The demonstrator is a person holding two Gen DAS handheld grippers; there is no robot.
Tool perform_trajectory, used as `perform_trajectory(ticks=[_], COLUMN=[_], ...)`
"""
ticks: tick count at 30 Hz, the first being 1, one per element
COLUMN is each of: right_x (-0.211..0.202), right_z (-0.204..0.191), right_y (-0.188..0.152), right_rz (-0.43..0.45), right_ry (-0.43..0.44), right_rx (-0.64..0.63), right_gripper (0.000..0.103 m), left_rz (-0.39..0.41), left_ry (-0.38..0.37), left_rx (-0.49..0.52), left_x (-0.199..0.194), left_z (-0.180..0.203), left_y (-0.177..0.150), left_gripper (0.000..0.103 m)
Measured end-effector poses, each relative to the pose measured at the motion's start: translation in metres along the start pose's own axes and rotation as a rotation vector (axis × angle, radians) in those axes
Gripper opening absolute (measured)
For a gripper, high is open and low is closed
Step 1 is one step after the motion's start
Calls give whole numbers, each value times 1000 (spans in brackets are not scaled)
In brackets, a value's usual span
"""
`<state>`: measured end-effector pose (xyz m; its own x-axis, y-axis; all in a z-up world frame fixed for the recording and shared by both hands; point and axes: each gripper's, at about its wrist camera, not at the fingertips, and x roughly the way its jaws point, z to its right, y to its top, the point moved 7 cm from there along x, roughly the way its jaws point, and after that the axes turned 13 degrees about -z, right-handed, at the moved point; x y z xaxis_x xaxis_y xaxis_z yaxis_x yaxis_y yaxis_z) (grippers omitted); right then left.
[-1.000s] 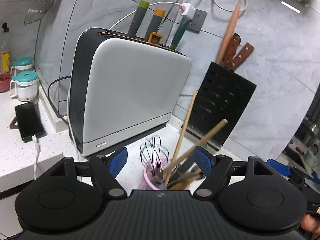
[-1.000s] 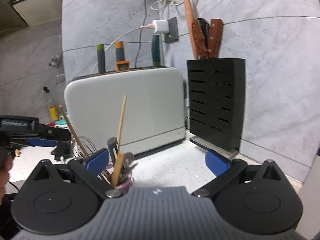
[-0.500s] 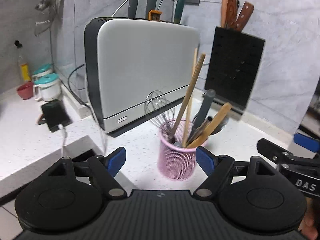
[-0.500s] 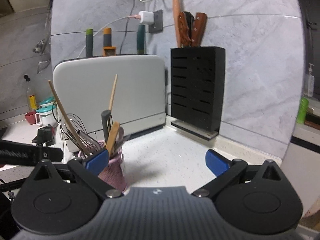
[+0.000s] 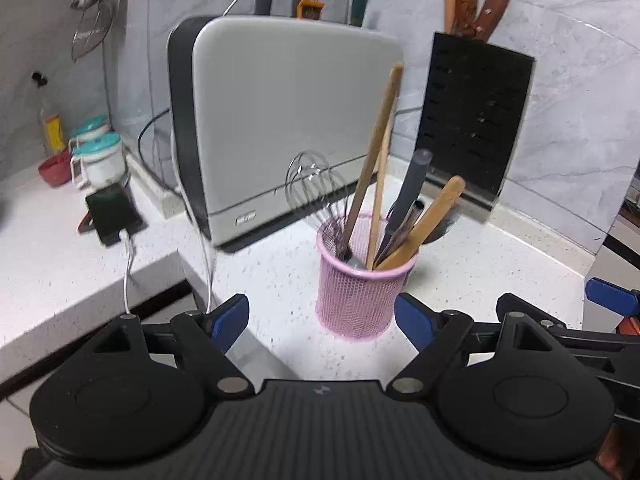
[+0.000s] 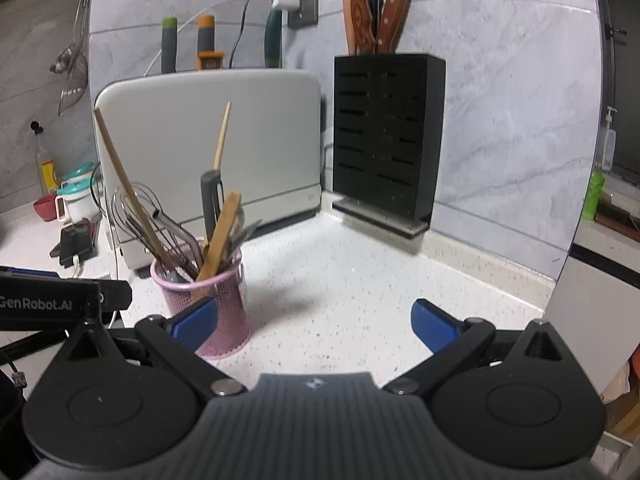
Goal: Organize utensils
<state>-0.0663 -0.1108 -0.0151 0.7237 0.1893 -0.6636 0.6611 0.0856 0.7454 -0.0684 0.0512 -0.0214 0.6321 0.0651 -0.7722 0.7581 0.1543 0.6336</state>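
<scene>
My left gripper (image 5: 322,318) points down at the pink wire-mesh utensil cup (image 5: 360,292). Its blue-padded fingers (image 5: 230,316) are opening and already stand spread about as far as they go; the cup sits in the gap between them, but neither pad presses on it. Nothing held.

My right gripper (image 6: 314,322) has its fingers (image 6: 434,324) spread wide too, over bare white speckled surface (image 6: 340,292). Nothing between them. In the right wrist view the same cup (image 6: 218,300) stands just behind the left-hand fingertip, partly covered by it; I cannot tell whether they touch.

Cup contents, all standing handle-up and leaning:
- metal wire whisk (image 5: 316,188), on the left side of the cup
- long wooden stick (image 5: 374,156), the tallest, tilted right in the left wrist view
- thinner pale wooden stick (image 5: 380,196) just beside it
- dark grey round-handled utensil (image 5: 410,188)
- short thick wooden handle (image 5: 430,220), leaning furthest right
- metal spoon bowl (image 5: 444,224) showing behind that handle

The cup stands upright on the surface, in front of a grey-and-black box-shaped appliance (image 5: 292,120) with coloured handles sticking out of its top. To the right of that, against the marble wall, is a black slotted knife block (image 5: 476,120) with brown wooden handles (image 5: 476,8) in it. A black phone on a white cable (image 5: 112,216) lies at far left, well apart from the cup.
</scene>
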Motion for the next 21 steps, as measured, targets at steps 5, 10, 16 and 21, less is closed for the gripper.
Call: perform_trajectory(ticks=[5, 10, 16, 21], right_x=[6, 9, 10, 11], right_z=[-1, 0, -1, 0], right_y=[-4, -3, -3, -2], right_rz=[-36, -50, -58, -56], right_ry=[-11, -14, -12, -10], right_rx=[9, 24, 27, 29], right_gripper=[100, 100, 100, 100], left_rz=[-15, -25, -28, -28], left_ry=[61, 57, 59, 58], left_rx=[21, 15, 13, 13], left_x=[4, 5, 5, 6], left_z=[2, 1, 0, 0], left_y=[-5, -5, -5, -5], left_gripper=[97, 97, 96, 96])
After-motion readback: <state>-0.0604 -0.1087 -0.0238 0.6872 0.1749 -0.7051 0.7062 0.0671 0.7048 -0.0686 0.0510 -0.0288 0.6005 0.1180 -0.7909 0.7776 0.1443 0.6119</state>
